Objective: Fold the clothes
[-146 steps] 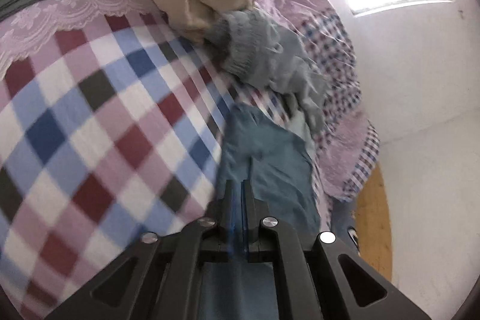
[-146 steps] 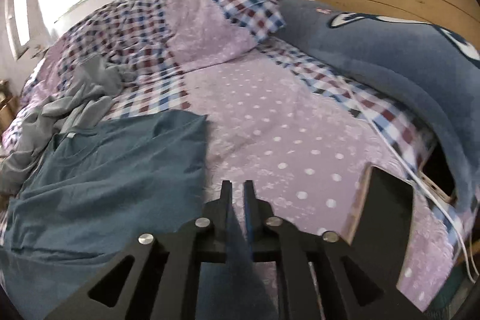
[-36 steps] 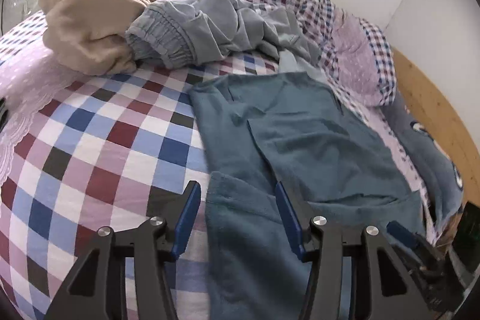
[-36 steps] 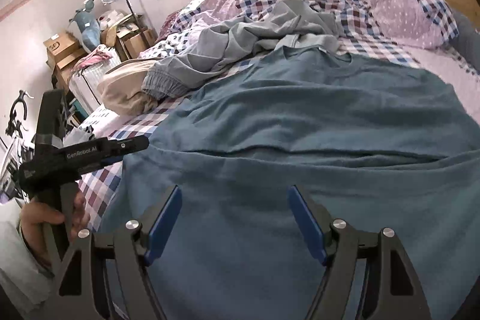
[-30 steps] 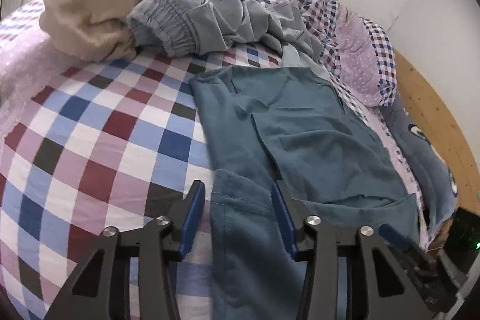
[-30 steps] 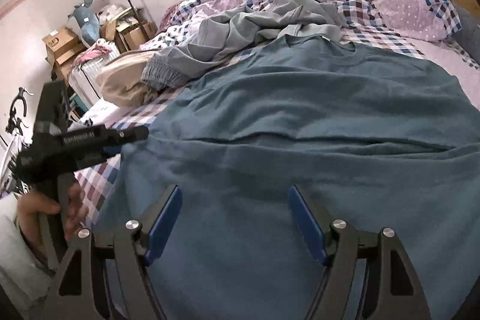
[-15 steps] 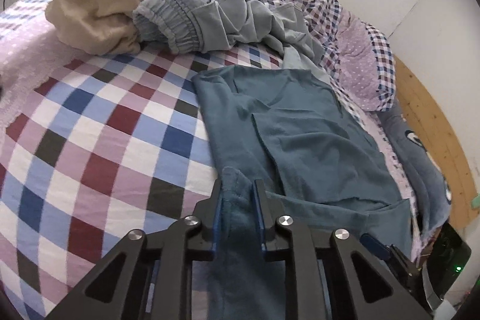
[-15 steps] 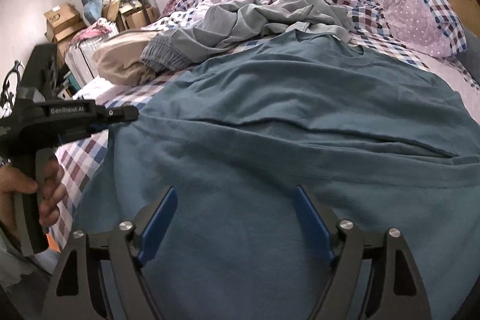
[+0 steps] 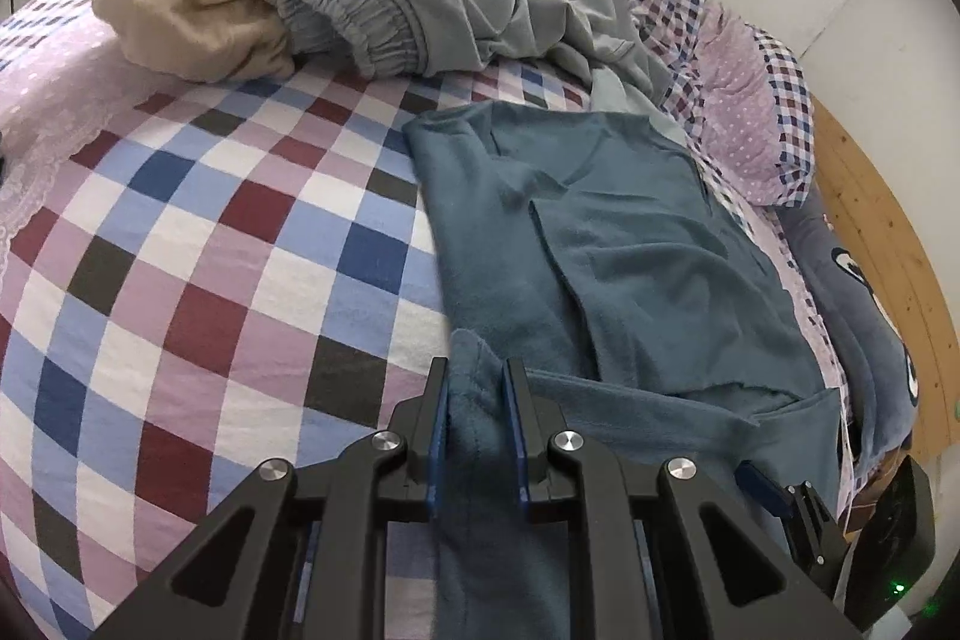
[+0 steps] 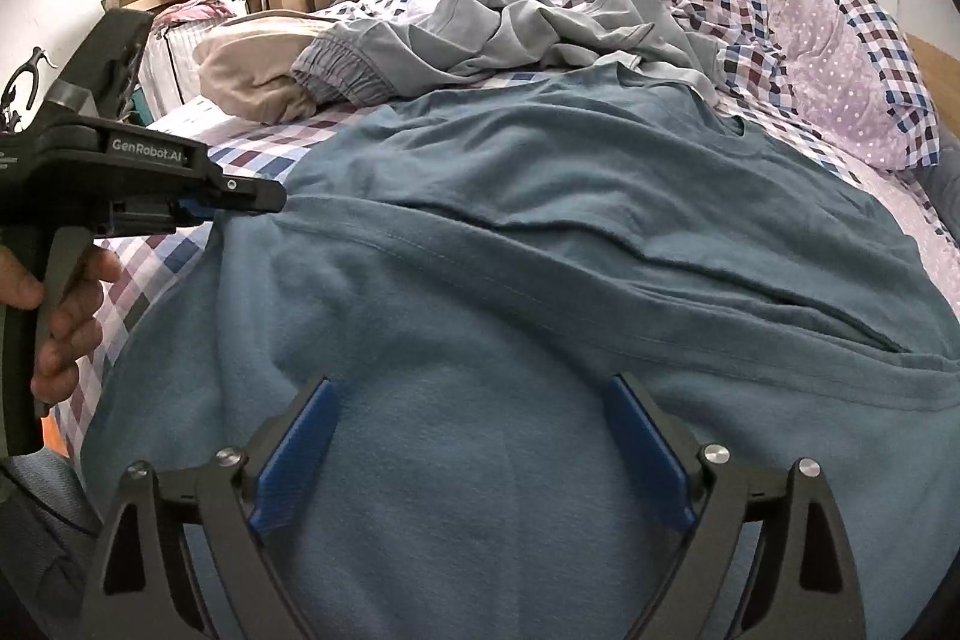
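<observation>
Checked bedspread point(image 9: 180, 244), teal shirt point(image 9: 630, 256) edge pinched inside left gripper point(image 9: 474, 388)

My left claw point(image 9: 475, 400) points down at the blue shirt point(image 9: 630, 268), its pads pinched on a bunched corner of the hem. My left hand point(image 10: 57, 316) grips its handle. My right claw point(image 10: 474, 448) hangs over the shirt's hem, jaws opening wide, pads clear of the cloth.

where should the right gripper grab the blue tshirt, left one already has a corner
Grip the near hem edge of the blue t-shirt, coming down from the near side. The left gripper pinches that hem's other end, and the right gripper hangs over flat cloth, jaws opening, nothing gripped.
</observation>
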A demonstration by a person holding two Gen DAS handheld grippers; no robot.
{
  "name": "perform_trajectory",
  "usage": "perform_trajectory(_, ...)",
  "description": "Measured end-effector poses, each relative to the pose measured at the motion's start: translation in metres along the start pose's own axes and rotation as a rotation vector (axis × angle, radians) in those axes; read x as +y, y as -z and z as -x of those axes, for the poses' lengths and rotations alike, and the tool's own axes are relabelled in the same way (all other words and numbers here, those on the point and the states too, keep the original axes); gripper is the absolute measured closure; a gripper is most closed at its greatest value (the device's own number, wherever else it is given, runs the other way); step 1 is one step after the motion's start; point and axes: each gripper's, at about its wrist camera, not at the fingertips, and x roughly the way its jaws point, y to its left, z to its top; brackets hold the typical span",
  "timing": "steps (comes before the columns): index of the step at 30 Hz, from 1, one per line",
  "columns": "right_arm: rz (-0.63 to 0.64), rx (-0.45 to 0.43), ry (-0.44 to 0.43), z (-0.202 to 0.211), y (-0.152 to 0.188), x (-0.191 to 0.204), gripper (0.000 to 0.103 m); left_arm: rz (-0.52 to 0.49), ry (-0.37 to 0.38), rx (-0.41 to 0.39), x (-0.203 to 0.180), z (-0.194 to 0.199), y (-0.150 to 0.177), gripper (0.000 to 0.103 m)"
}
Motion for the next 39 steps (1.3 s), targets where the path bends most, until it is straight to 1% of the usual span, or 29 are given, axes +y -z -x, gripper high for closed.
perform_trajectory(5, 0.001, 0.006, -0.004, -0.001, 0.001, 0.000, 0.008, 0.042, 0.037, 0.014, 0.008, -0.002, 0.000, 0.085)
perform_trajectory(9, 0.010, 0.000, -0.003, -0.002, 0.002, 0.002, 0.007, 0.020, 0.030, 0.010, 0.006, -0.001, 0.001, 0.086)
perform_trajectory(13, 0.026, -0.010, 0.011, -0.002, 0.003, 0.004, 0.006, -0.002, 0.009, -0.013, 0.000, 0.005, 0.002, 0.095)
perform_trajectory(16, 0.030, -0.016, 0.013, -0.003, 0.003, 0.005, 0.006, -0.045, -0.024, -0.054, -0.008, 0.015, 0.004, 0.097)
perform_trajectory(20, 0.041, -0.023, 0.018, -0.003, 0.004, 0.006, 0.006, -0.165, -0.090, -0.126, -0.026, 0.032, 0.011, 0.097)
perform_trajectory(23, 0.043, -0.029, 0.020, -0.003, 0.005, 0.007, 0.006, -0.193, -0.097, -0.143, -0.030, 0.037, 0.013, 0.098)
perform_trajectory(26, 0.045, -0.034, 0.023, -0.002, 0.006, 0.008, 0.006, -0.185, -0.086, -0.149, -0.029, 0.039, 0.012, 0.098)
perform_trajectory(31, 0.050, -0.034, 0.021, -0.001, 0.006, 0.008, 0.006, -0.129, -0.048, -0.146, -0.024, 0.039, 0.007, 0.098)
perform_trajectory(35, 0.044, -0.027, -0.011, 0.007, 0.004, 0.001, 0.006, -0.115, -0.050, -0.140, -0.026, 0.037, 0.005, 0.098)
perform_trajectory(39, 0.018, -0.044, -0.003, 0.021, -0.001, -0.018, 0.006, -0.103, -0.051, -0.137, -0.025, 0.036, 0.003, 0.098)
